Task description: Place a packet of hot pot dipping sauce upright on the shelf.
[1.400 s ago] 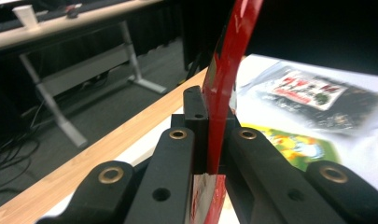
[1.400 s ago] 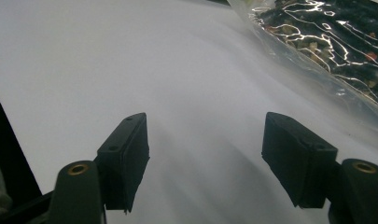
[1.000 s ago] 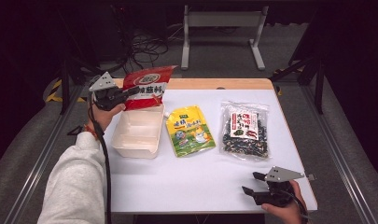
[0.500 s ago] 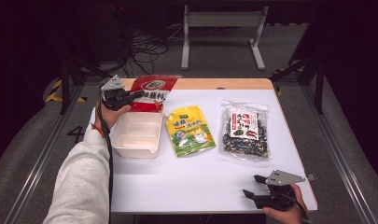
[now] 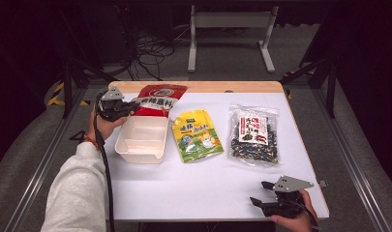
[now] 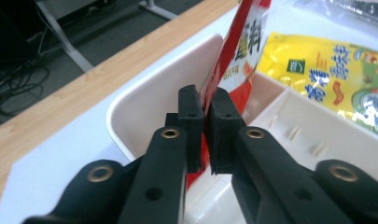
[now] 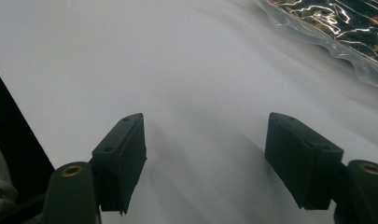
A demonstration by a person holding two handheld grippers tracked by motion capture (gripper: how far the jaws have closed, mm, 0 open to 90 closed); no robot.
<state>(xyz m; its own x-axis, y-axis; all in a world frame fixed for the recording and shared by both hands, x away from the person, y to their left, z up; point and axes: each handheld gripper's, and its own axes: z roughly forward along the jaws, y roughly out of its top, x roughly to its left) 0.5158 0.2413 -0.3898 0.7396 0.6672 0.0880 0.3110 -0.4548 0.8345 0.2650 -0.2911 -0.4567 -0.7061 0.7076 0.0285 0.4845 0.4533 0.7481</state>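
The jaws of the left gripper pinch the red bag by its thin edge over the white box; the bag looks light, floppy and slippery, so holding its edge seems best.

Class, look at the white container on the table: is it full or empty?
Empty. The high view shows the white container bare inside; the red packet, held in the left tongs, only hangs at its far rim.

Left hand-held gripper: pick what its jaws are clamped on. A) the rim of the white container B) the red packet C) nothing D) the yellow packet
B: in the left gripper view the left hand-held gripper has both black jaws pressed on the edge of the red packet, above the white container.
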